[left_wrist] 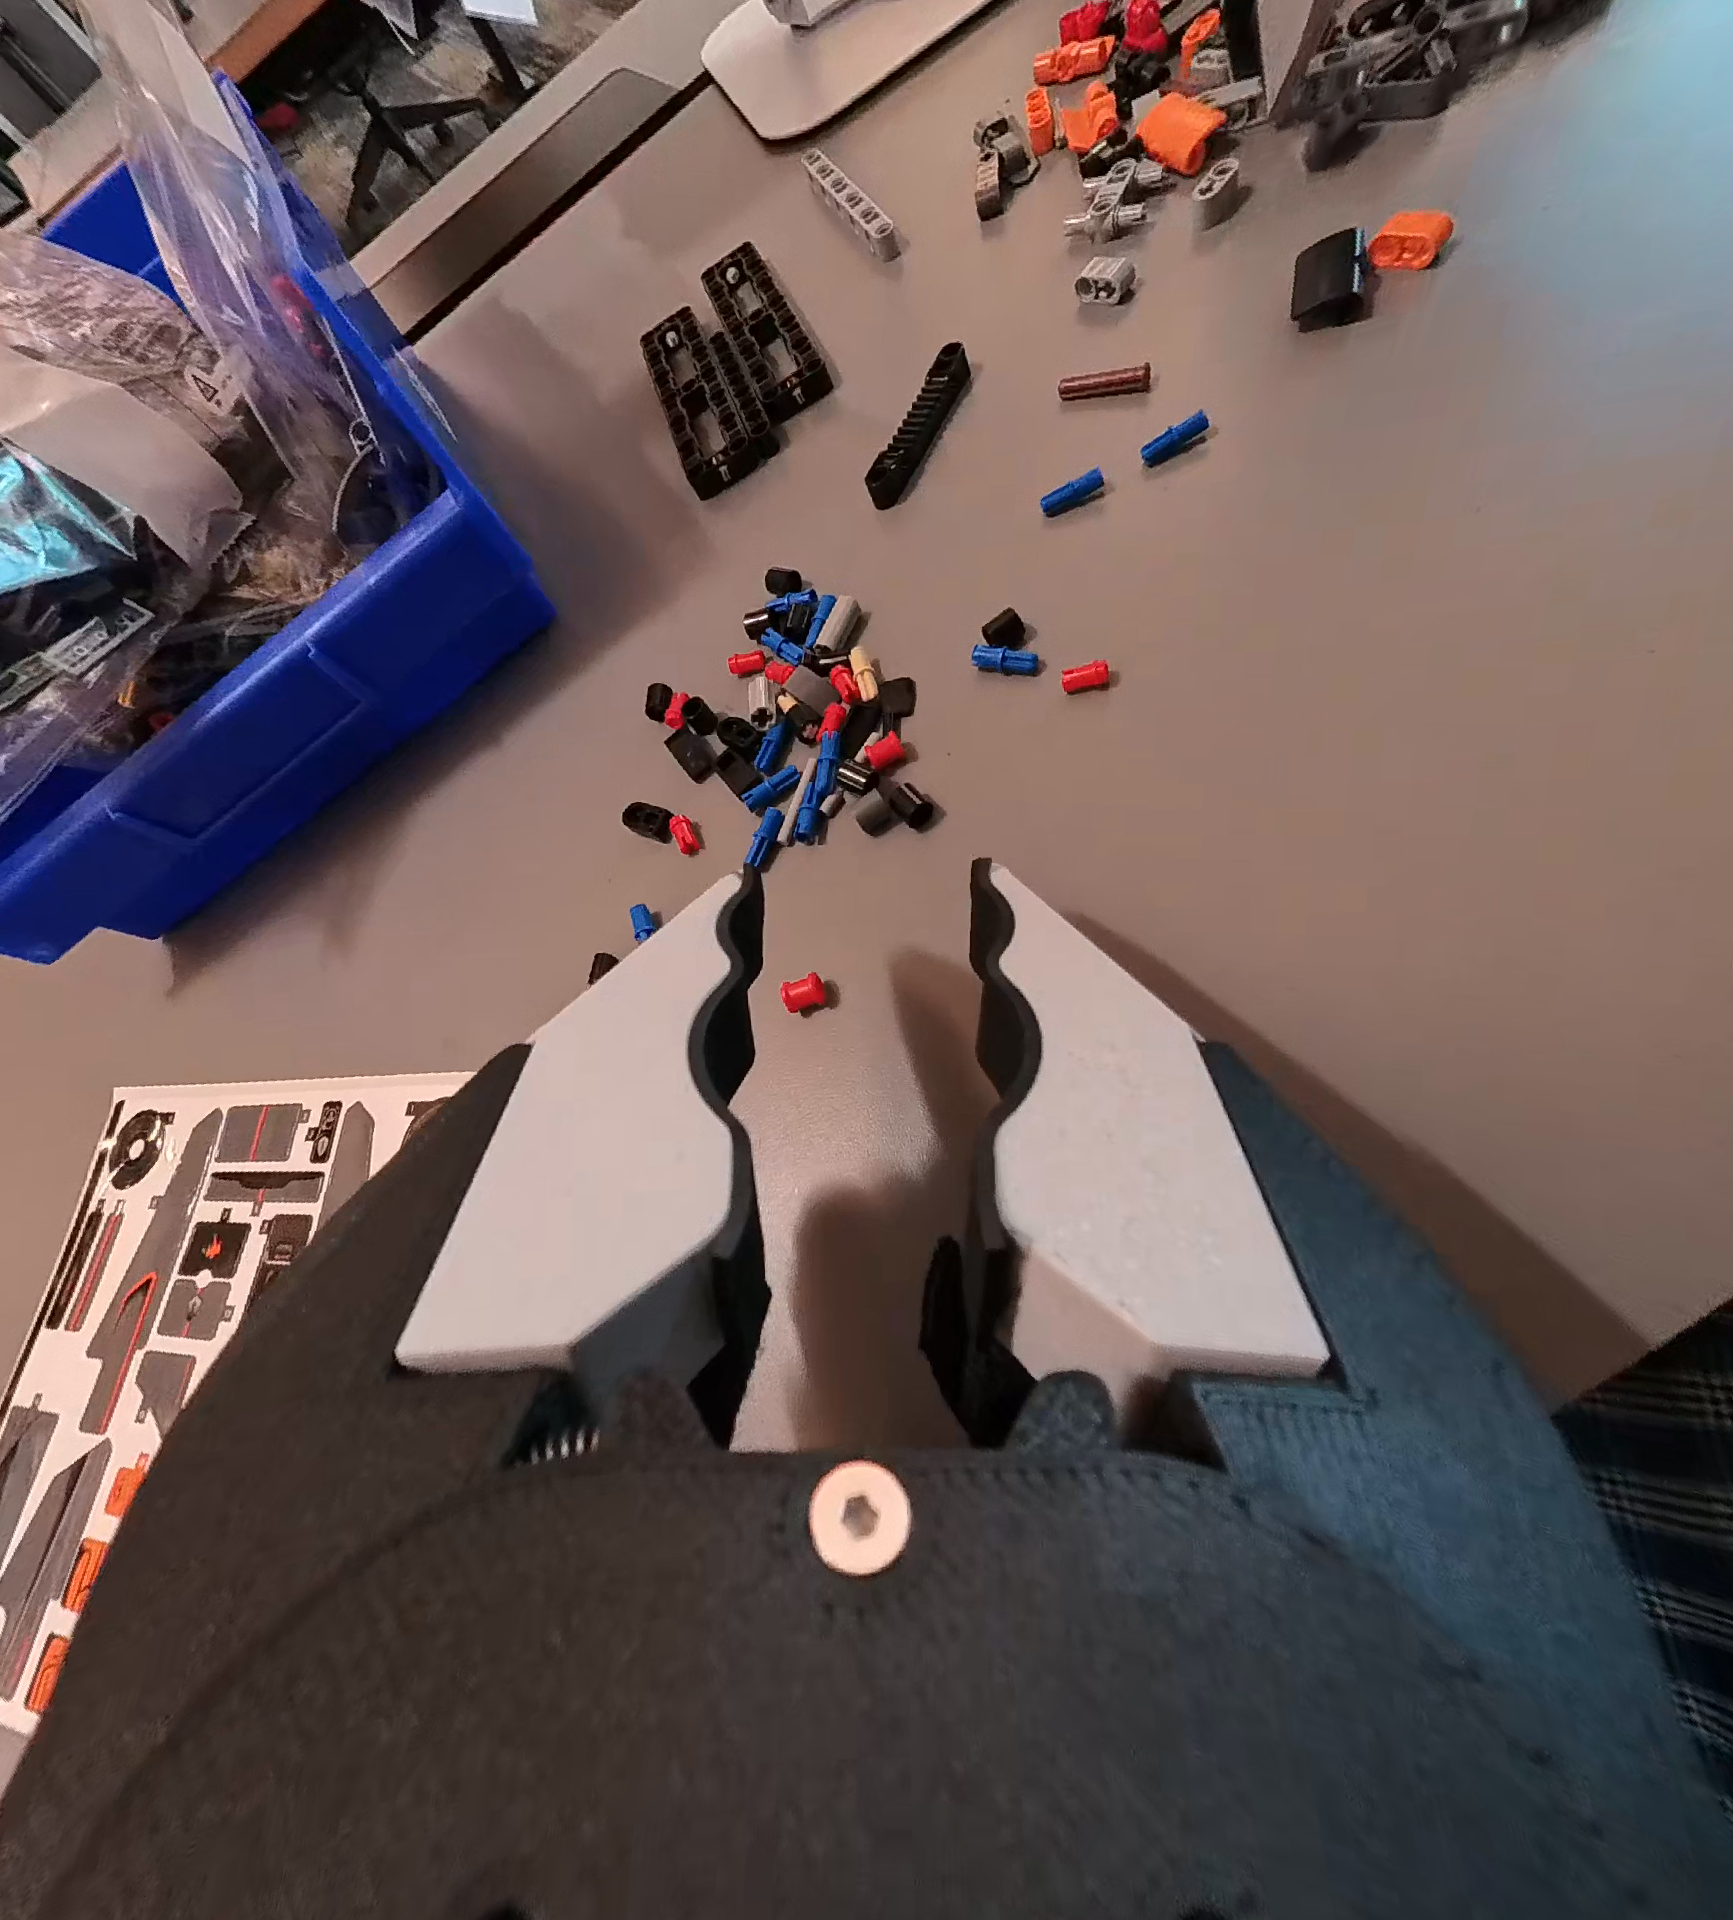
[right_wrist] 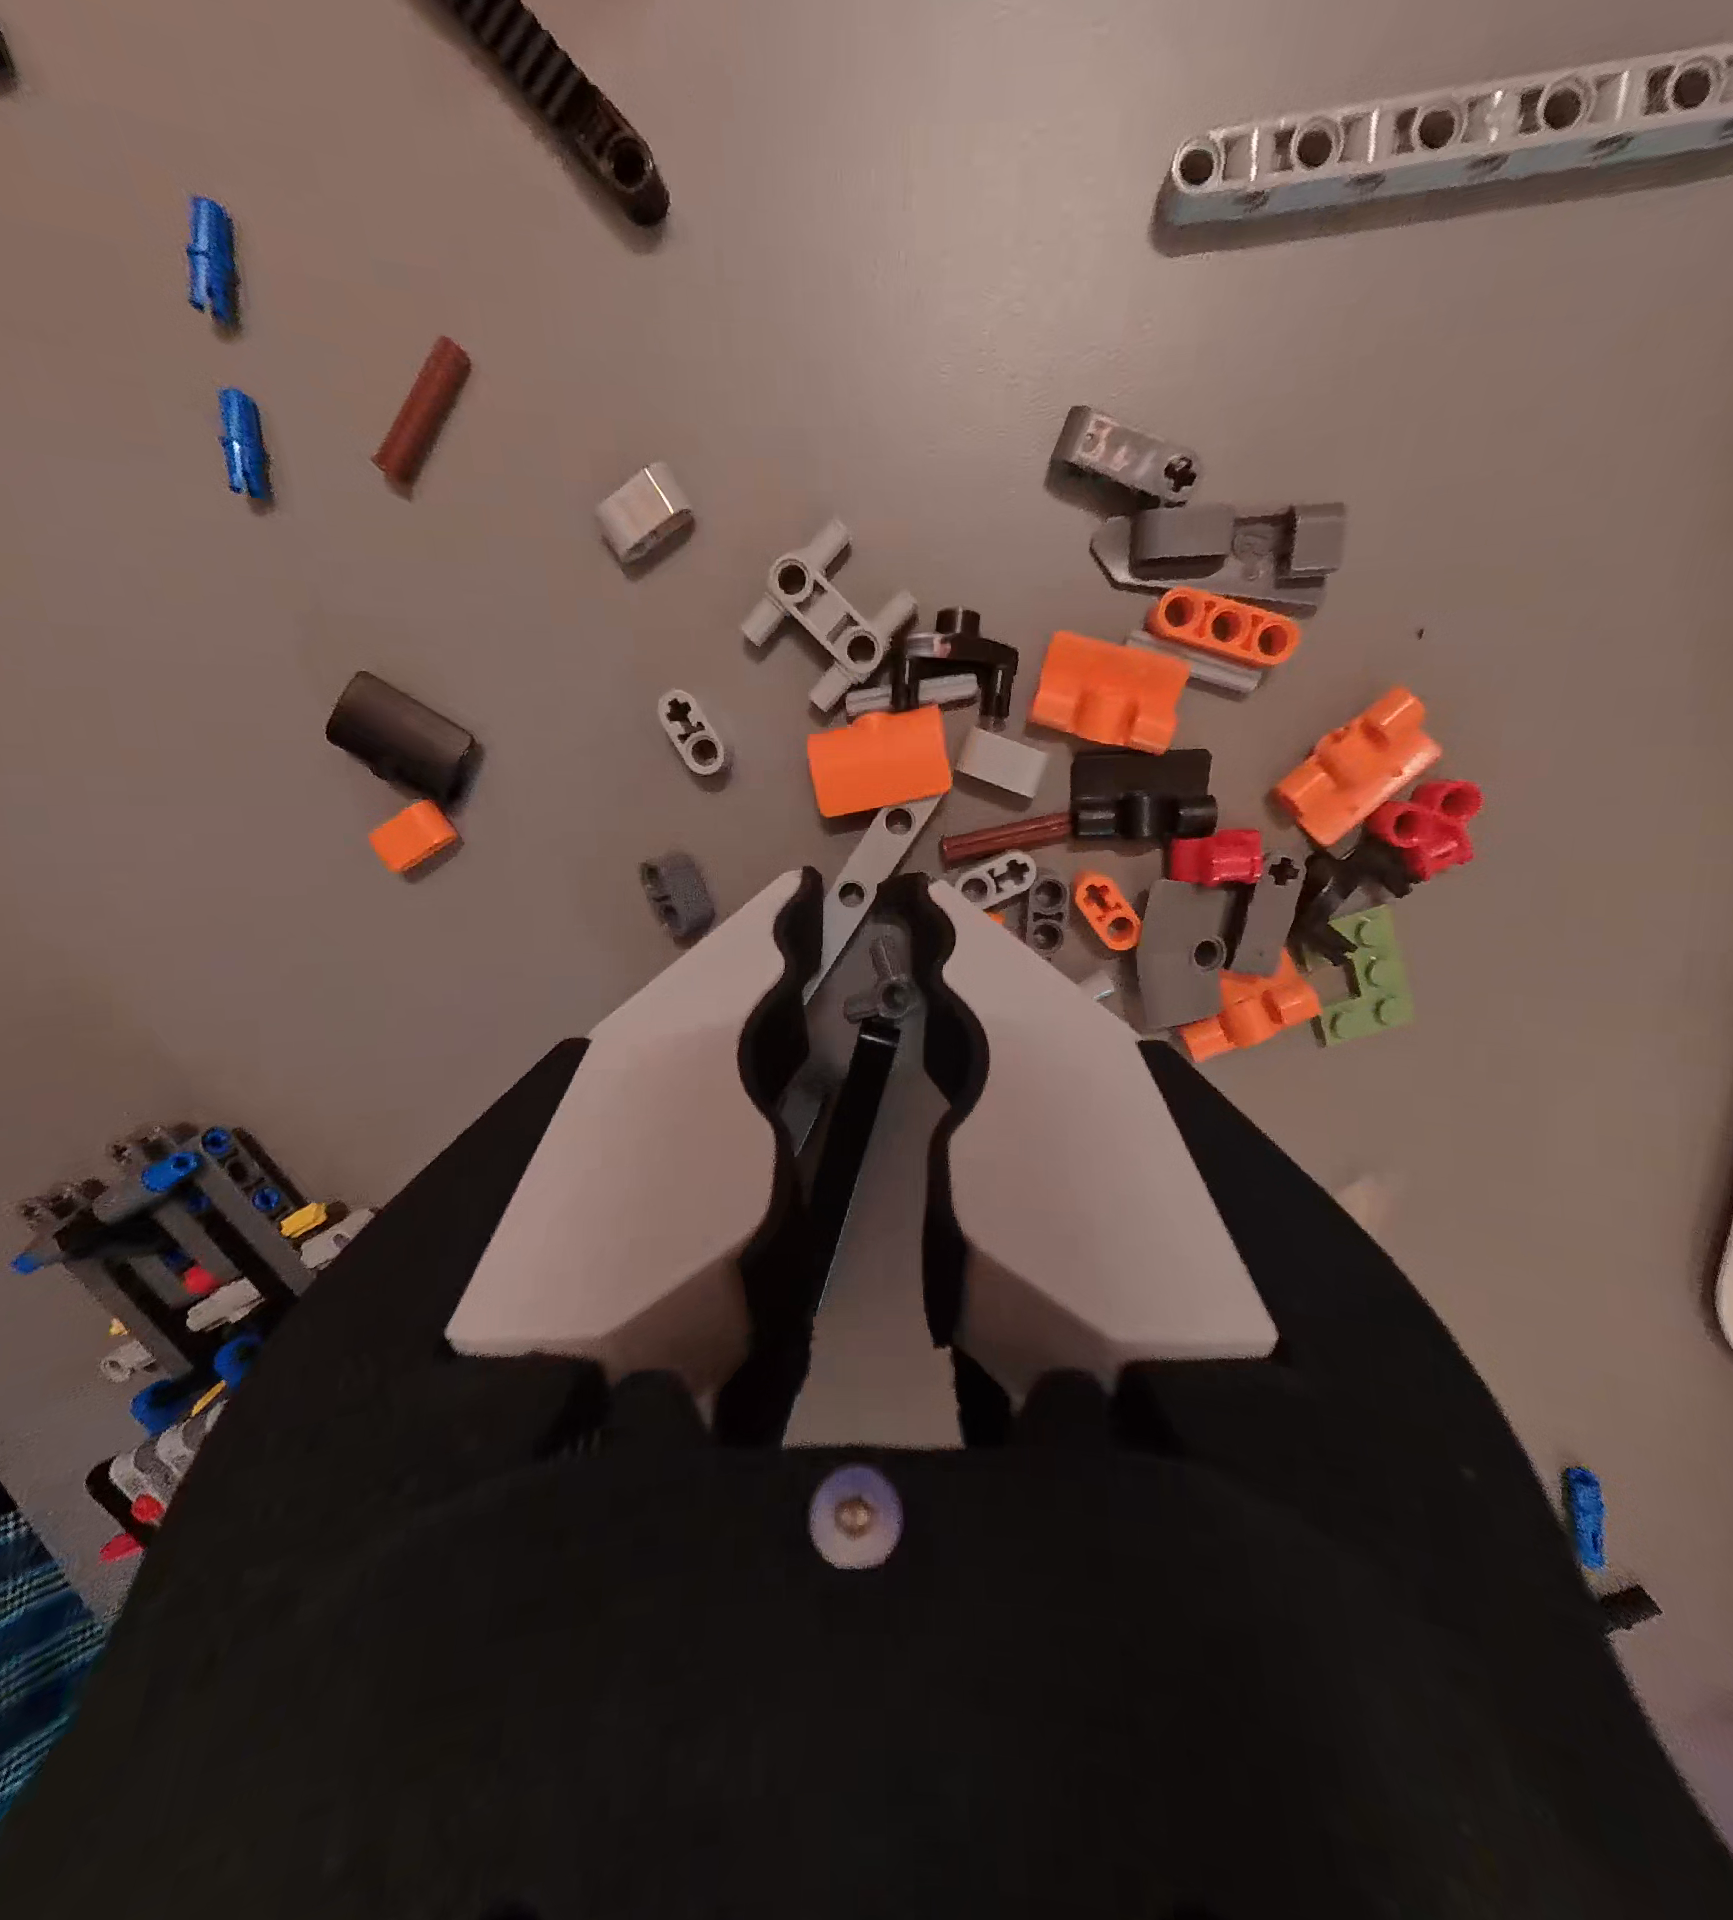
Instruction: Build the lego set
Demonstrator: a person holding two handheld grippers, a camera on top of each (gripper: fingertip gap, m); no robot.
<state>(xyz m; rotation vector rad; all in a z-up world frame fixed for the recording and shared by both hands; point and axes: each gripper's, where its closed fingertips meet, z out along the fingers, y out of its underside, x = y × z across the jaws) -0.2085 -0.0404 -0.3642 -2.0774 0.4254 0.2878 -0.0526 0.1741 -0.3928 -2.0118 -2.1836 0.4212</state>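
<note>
In the left wrist view my left gripper (left_wrist: 867,873) is open and empty, low over the grey table (left_wrist: 1361,831). A single red pin (left_wrist: 805,992) lies on the table between its fingers. A pile of small pins (left_wrist: 805,717) in blue, red and black lies just ahead of the tips. In the right wrist view my right gripper (right_wrist: 867,888) has its jaws close together around a black axle (right_wrist: 857,1101) with a dark grey connector (right_wrist: 877,992) on its end. A thin grey beam (right_wrist: 877,862) runs under the tips. A pile of orange, grey, red and black parts (right_wrist: 1101,748) lies ahead.
A blue bin (left_wrist: 249,727) holding plastic bags stands at the left, with a sticker sheet (left_wrist: 114,1351) near it. Two black frames (left_wrist: 737,364) and a black beam (left_wrist: 919,426) lie farther off. A partly built model (right_wrist: 187,1278) and a long grey beam (right_wrist: 1485,135) also show. Spacing between my two grippers at the tips: around 25 centimetres.
</note>
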